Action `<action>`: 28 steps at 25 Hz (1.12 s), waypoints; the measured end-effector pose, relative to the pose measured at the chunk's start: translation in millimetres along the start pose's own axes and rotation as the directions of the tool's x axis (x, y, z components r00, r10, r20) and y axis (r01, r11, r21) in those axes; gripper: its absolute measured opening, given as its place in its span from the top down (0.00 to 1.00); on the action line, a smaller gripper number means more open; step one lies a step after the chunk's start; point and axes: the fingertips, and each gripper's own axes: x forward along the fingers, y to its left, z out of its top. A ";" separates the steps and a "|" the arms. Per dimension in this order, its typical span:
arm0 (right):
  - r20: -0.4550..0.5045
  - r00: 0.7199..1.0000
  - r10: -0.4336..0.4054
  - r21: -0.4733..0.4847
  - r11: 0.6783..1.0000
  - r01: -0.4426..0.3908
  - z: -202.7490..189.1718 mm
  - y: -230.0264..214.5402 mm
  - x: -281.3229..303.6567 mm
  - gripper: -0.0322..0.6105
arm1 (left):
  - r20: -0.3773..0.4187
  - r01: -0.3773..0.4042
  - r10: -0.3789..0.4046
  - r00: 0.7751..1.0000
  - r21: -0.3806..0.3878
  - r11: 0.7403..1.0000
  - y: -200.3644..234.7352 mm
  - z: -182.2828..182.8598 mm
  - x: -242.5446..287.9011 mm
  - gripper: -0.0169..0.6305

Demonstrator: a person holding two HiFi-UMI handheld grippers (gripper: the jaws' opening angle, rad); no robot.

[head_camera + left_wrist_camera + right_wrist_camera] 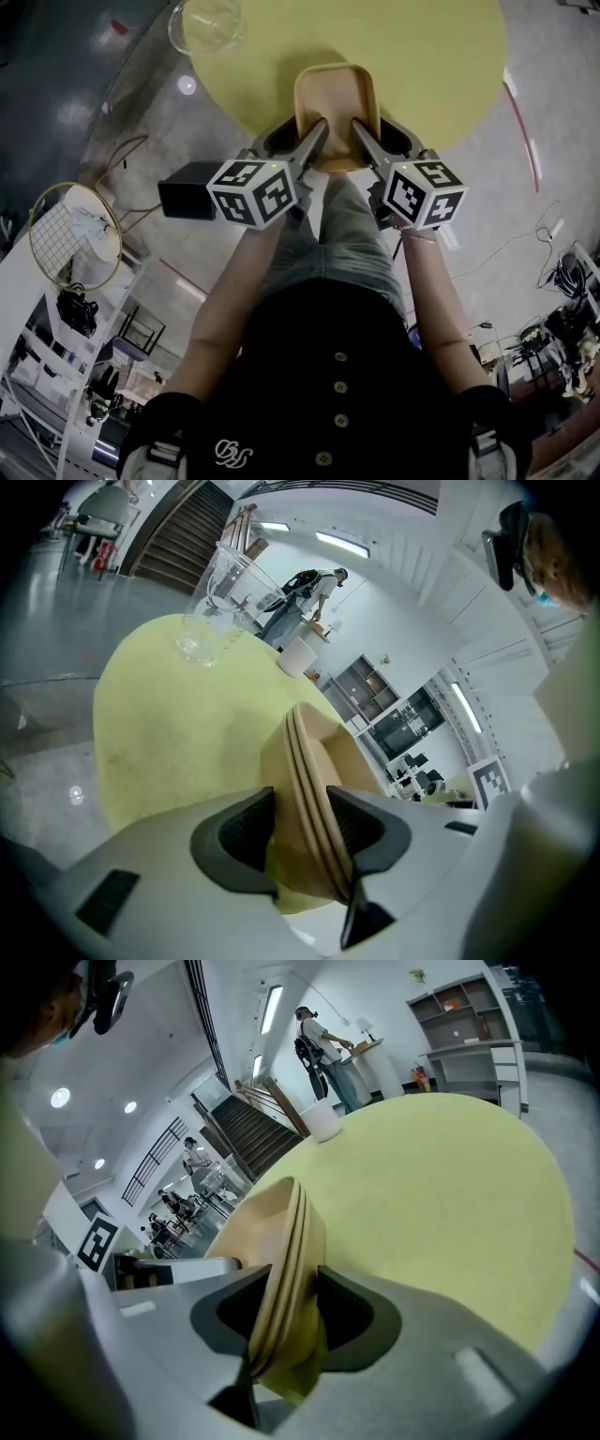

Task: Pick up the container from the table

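Observation:
A tan rectangular container (336, 94) sits at the near edge of a round yellow table (422, 66). My left gripper (317, 131) clamps its near left rim and my right gripper (361, 131) its near right rim. In the left gripper view the container's double-edged rim (314, 761) stands upright between the dark pads (246, 832), which press on both sides of it; that gripper (300, 825) is shut on it. In the right gripper view the rim (281, 1232) likewise runs between the pads (345, 1309), and the gripper (289, 1314) grips it.
A clear glass cup (204, 23) stands at the table's far left edge, also in the left gripper view (211, 621). A white tub (323, 1121) sits at the table's far side. A black box (187, 190) lies on the floor to the left. People stand in the background.

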 end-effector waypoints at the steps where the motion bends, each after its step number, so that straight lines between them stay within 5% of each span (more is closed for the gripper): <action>1: -0.001 1.000 -0.005 -0.003 1.000 0.005 -0.5 0.6 0.0 0.75 | -0.002 0.001 -0.001 1.000 0.001 1.000 0.6 -0.1 -0.5 0.71; 13: 0.037 0.999 -0.039 0.003 0.999 0.039 3.2 18.8 -12.5 0.78 | -0.018 0.032 -0.031 0.999 0.068 0.997 -3.8 13.3 -16.3 0.77; 28: 0.255 0.964 -0.080 -0.039 0.995 0.093 49.5 74.4 -48.8 0.78 | 0.034 0.149 -0.161 0.986 0.233 0.961 -47.8 73.3 -62.5 0.77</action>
